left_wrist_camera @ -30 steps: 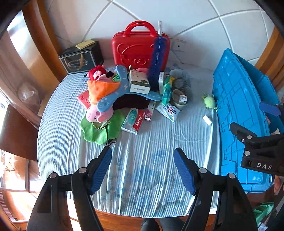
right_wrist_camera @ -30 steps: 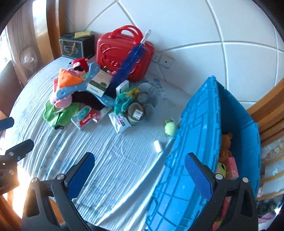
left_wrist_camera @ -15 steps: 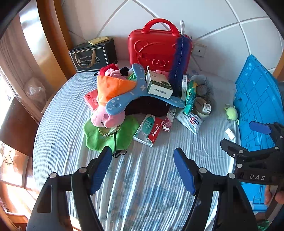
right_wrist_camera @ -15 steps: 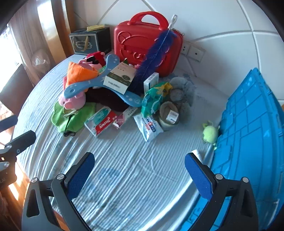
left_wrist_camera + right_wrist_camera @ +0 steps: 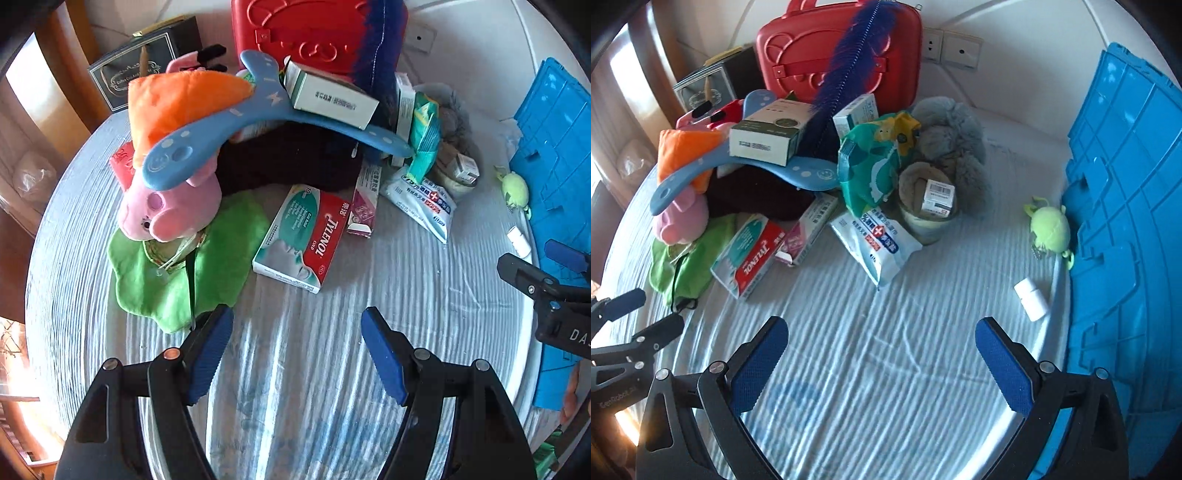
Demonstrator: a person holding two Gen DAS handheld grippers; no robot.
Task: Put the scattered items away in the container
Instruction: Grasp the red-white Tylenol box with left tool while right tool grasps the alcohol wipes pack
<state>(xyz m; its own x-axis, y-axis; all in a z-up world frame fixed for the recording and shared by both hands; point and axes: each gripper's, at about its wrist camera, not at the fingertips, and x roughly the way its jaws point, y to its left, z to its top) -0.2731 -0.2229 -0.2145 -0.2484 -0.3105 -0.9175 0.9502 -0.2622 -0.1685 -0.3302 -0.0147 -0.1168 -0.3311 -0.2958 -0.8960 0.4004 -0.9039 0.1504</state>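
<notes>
Both grippers, left (image 5: 297,354) and right (image 5: 881,363), had fingers spread, empty, above the table (image 5: 886,369), lined up for the Tylenol box (image 5: 303,238).

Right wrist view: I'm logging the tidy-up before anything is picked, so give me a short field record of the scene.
surface: round table with striped cloth
container: blue crate, at the table's right edge
pile: Tylenol box, wipes pack, blue hanger, pink plush, red case behind
loose items: green plush against the crate, small white bottle
right gripper: open, empty
left gripper: open, empty
</notes>
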